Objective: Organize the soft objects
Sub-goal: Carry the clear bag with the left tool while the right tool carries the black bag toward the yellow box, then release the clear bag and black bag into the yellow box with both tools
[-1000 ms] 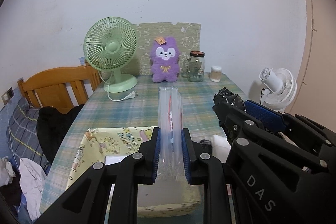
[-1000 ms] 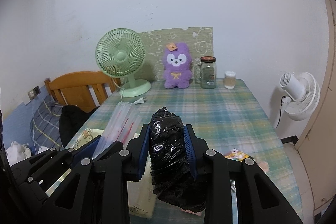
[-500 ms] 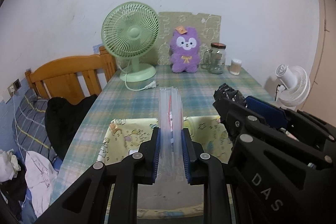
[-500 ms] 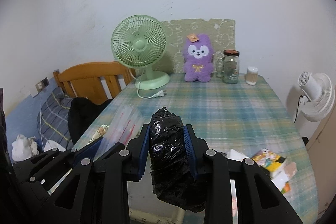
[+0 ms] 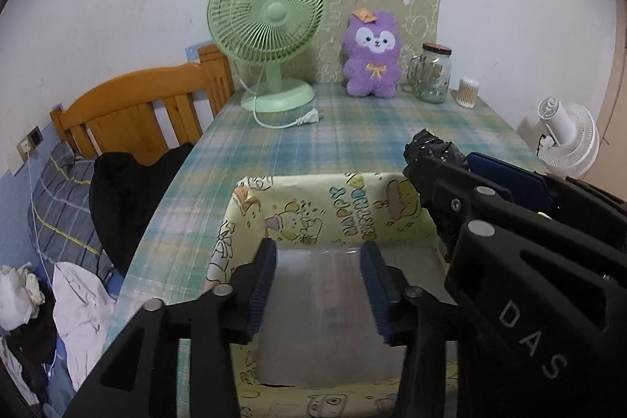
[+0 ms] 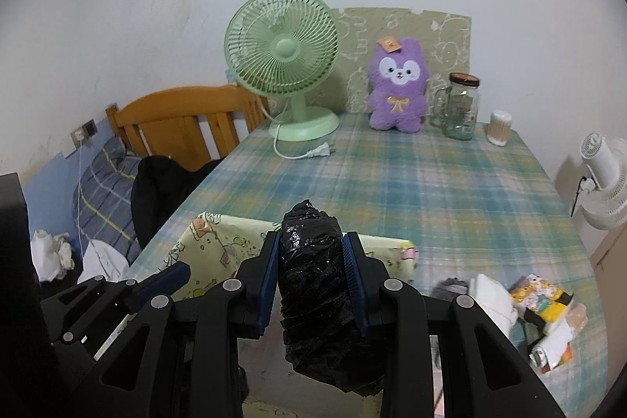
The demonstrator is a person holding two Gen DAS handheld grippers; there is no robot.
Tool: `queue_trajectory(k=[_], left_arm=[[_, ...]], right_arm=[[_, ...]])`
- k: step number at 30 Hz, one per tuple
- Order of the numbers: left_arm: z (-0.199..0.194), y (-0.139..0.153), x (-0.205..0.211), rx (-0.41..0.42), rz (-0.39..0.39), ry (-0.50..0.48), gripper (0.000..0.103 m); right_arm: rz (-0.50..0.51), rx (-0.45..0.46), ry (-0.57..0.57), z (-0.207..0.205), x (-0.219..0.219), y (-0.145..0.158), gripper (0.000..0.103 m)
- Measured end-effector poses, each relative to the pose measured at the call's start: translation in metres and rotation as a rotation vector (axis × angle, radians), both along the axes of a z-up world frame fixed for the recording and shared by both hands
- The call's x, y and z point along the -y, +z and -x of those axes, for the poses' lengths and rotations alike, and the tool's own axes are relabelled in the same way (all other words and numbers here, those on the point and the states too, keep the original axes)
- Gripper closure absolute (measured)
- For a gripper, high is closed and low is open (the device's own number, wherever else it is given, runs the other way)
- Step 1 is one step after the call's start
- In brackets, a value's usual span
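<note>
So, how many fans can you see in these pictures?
2. The green fan stands on the table's far left, beside the purple plush toy. The white fan is off the table, right.

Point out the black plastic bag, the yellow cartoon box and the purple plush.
black plastic bag (image 6: 313,277): right wrist view, crinkled middle.
yellow cartoon box (image 5: 333,214): left wrist view, far inner wall.
purple plush (image 6: 397,89): right wrist view, chest.

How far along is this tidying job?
Partly. The clear plastic bags lie in the yellow cartoon box below the left gripper, whose jaws have just been opening. The right gripper grips a black plastic bundle. Small items on the table's right side remain loose.
</note>
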State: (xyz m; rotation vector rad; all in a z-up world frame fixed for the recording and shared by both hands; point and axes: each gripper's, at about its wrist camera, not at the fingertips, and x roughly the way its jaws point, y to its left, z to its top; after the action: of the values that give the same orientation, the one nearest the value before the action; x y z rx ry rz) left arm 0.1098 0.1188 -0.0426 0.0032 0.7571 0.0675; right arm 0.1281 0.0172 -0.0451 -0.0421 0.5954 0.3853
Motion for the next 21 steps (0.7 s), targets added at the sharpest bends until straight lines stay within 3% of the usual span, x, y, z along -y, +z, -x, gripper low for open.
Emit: queue_trajectory(k=[13,15,17,19,21], left_arm=[[-0.013,-0.005,-0.012,-0.011,0.032,-0.007,0.030],[-0.015,-0.007,-0.014,-0.016,0.037,-0.007,0.029],[-0.016,-0.008,-0.014,-0.018,0.040,-0.012,0.028],[-0.016,-0.008,-0.013,-0.016,0.045,-0.019,0.028],[-0.016,-0.007,-0.014,-0.013,0.048,-0.018,0.027]], right_arm=[[0.006,-0.063,0.064,-0.025,-0.018,-0.015,0.065],[0.015,-0.074,0.064,-0.029,-0.020,-0.017,0.058],[0.017,-0.078,0.060,-0.031,-0.020,-0.018,0.036],[0.014,-0.061,0.052,-0.030,-0.019,-0.017,0.023],[0.022,-0.035,0.048,-0.027,-0.018,-0.014,0.021]])
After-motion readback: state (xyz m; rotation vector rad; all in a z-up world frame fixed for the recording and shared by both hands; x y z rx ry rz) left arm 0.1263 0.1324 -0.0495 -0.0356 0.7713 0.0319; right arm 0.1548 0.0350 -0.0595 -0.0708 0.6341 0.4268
